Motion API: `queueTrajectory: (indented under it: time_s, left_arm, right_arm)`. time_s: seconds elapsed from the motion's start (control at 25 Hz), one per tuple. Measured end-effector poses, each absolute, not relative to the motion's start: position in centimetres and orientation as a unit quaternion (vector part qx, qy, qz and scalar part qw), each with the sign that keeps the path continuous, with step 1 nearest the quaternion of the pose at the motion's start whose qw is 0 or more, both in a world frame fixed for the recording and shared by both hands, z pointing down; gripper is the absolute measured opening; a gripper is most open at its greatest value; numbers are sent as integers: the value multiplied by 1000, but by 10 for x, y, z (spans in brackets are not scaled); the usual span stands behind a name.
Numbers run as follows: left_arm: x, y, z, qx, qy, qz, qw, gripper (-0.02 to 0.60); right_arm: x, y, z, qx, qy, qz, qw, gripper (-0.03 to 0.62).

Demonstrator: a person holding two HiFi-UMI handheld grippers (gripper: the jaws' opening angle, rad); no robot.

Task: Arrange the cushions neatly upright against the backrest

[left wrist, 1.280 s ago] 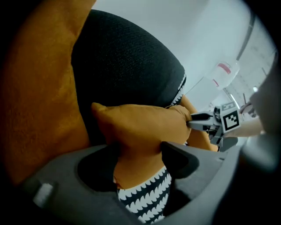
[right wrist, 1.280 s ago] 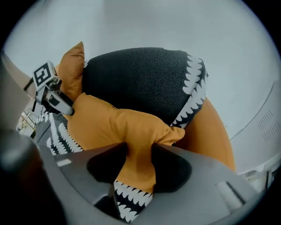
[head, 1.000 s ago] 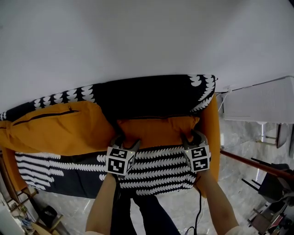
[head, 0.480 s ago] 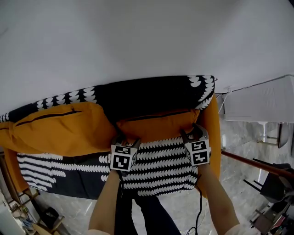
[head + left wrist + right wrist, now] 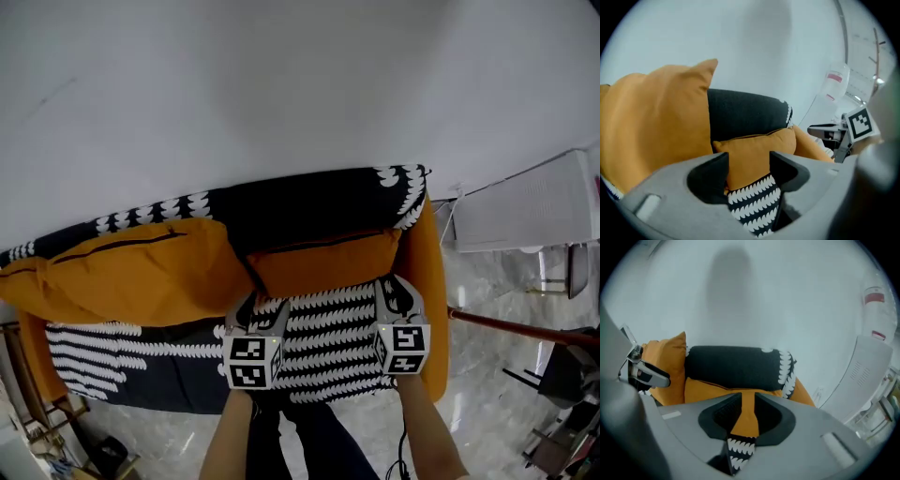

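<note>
A small orange cushion [image 5: 323,262] [image 5: 754,150] [image 5: 708,390] stands against the black backrest [image 5: 309,202] at the sofa's right end. A large orange cushion [image 5: 122,277] [image 5: 656,122] leans against the backrest to its left. My left gripper [image 5: 255,317] [image 5: 749,158] hovers over the patterned seat [image 5: 328,328] just in front of the small cushion's left lower corner, open, nothing between the jaws. My right gripper [image 5: 397,298] [image 5: 747,400] is near the cushion's right lower corner; its jaws are closing, a narrow gap remains and nothing is pinched in it.
The sofa's orange right armrest [image 5: 433,281] is beside my right gripper. A white appliance [image 5: 525,211] stands against the wall to the right. A brown rod [image 5: 525,330] and chair legs [image 5: 553,375] are on the marble floor at the right.
Both grippers have drawn back from the small cushion's lower corners toward the person. The cushion stays upright against the backrest. The right jaws have narrowed.
</note>
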State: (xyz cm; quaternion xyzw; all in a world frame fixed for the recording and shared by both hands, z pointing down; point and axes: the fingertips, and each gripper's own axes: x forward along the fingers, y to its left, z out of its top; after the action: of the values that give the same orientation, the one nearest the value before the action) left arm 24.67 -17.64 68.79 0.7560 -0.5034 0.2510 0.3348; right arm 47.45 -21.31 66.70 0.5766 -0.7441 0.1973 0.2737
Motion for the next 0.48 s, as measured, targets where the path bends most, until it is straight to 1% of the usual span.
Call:
queueTrajectory:
  time_s: [0.04,0.08,0.16,0.28,0.36,0.48]
  left_arm:
    - [245,-177,672,759,-510,241,325,270]
    - [243,-178,655,763,-516,231,314,251]
    - [235,-180,618,770,-532,208,285,222]
    - [217,-187,556,775,-564,167,231,127]
    - [203,-186,515,776,-581,141,202,91]
    - [179,-173,453,771,-604,108,171,17]
  right_arm:
    - [468,-211,651,585,-745,190,258,82]
    - [463,-208,634,593,-745,185,243,70]
    - [451,-201,601,609,-743,177,213,18]
    - [435,-193,551,625,-744,164,171,9]
    - [423,-185,519,629,-746,155,153,9]
    - [404,-168,469,628,-754,141,131,9]
